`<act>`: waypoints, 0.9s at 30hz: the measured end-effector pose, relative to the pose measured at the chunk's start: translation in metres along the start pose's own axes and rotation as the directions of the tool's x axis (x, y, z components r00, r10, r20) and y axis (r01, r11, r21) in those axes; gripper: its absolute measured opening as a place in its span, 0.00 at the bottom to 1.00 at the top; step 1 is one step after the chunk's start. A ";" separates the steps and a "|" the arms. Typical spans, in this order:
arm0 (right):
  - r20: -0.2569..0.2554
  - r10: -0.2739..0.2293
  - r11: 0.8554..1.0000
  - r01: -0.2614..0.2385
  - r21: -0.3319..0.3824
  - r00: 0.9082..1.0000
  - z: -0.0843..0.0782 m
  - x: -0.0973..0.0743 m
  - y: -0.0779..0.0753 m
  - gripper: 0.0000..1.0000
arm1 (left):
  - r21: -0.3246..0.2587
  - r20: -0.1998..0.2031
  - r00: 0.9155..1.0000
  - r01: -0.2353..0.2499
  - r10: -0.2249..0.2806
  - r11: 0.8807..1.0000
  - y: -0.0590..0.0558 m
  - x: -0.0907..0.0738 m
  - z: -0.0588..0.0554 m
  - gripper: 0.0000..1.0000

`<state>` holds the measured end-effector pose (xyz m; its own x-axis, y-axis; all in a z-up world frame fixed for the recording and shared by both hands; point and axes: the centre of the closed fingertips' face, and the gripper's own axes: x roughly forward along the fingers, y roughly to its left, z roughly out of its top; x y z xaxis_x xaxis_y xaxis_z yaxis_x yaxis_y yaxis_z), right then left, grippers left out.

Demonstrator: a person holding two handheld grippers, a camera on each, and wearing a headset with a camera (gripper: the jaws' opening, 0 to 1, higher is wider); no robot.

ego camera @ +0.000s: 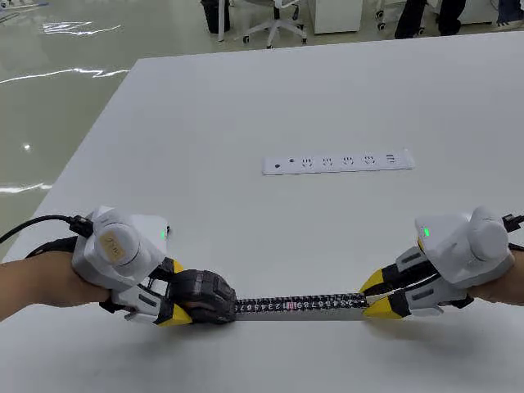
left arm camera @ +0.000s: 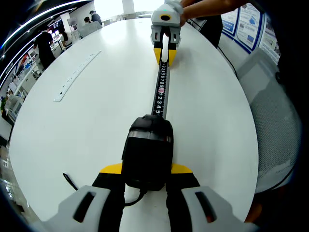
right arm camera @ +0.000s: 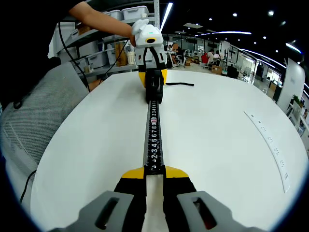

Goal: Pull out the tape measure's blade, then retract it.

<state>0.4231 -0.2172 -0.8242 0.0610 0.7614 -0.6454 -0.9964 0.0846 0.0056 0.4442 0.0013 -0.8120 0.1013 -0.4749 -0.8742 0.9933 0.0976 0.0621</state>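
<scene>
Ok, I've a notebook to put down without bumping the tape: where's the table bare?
Bare: the wide table beyond the power strip, and the band between that strip and the blade. Crowded: the near edge, where the left gripper holds the tape measure case and the right gripper pinches the blade's end.

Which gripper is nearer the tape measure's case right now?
Left. The left gripper clamps the case between its jaws. The right gripper pinches the end of the blade, a pulled-out stretch away from it.
</scene>
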 end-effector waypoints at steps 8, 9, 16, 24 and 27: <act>-0.002 -0.001 1.000 0.001 0.002 1.000 -0.002 -0.003 0.000 0.11 | 0.000 -0.002 1.000 0.001 -0.001 1.000 0.001 0.000 -0.001 0.28; -0.003 -0.001 1.000 0.001 0.002 1.000 -0.002 -0.003 0.000 0.11 | 0.000 -0.002 1.000 0.001 -0.001 1.000 0.001 0.000 -0.001 0.28; -0.006 -0.002 1.000 0.002 0.003 1.000 -0.004 -0.005 0.000 0.10 | -0.001 -0.002 1.000 0.000 0.000 1.000 0.002 0.000 -0.002 0.28; -0.008 -0.001 1.000 0.001 0.006 1.000 -0.005 -0.007 0.000 0.10 | -0.001 -0.004 1.000 0.000 0.000 1.000 0.003 0.001 -0.002 0.28; -0.009 -0.001 1.000 0.001 0.007 1.000 -0.006 -0.007 0.000 0.10 | -0.001 -0.004 1.000 0.001 -0.001 1.000 0.003 0.001 -0.002 0.28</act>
<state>0.4219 -0.2267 -0.8243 0.0618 0.7554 -0.6523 -0.9959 0.0900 0.0098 0.4469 0.0026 -0.8133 0.1003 -0.4718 -0.8760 0.9933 0.0982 0.0608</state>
